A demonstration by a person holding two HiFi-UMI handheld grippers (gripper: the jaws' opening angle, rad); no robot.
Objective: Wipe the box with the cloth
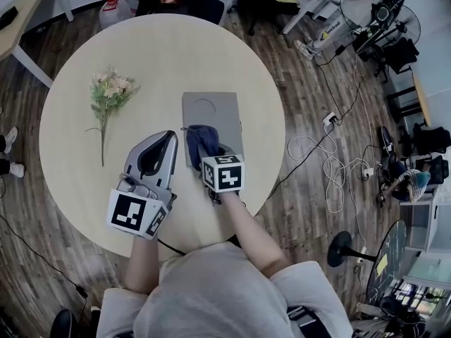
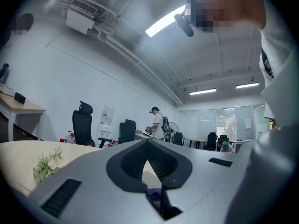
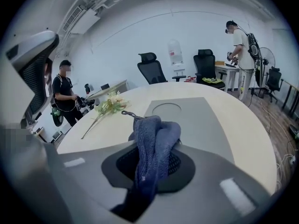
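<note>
A flat grey box [image 1: 215, 111] [image 3: 196, 125] with a round mark lies in the middle of the round table [image 1: 77, 146]. The dark blue cloth [image 1: 199, 136] [image 3: 154, 146] is bunched up over the box's near edge. My right gripper [image 1: 209, 146] [image 3: 156, 146] is shut on the cloth, which hangs down between its jaws. Just left of the box, my left gripper [image 1: 171, 136] [image 2: 148, 142] hovers over the table with its jaw tips together and nothing between them. A bit of the cloth [image 2: 154, 195] shows through its jaw gap.
A small bunch of artificial flowers [image 1: 108, 94] [image 3: 108, 105] lies on the table's left part. Office chairs [image 1: 176, 2] stand beyond the far edge. Cables and a power strip [image 1: 329, 118] lie on the wood floor at right. Other people stand further back in the room.
</note>
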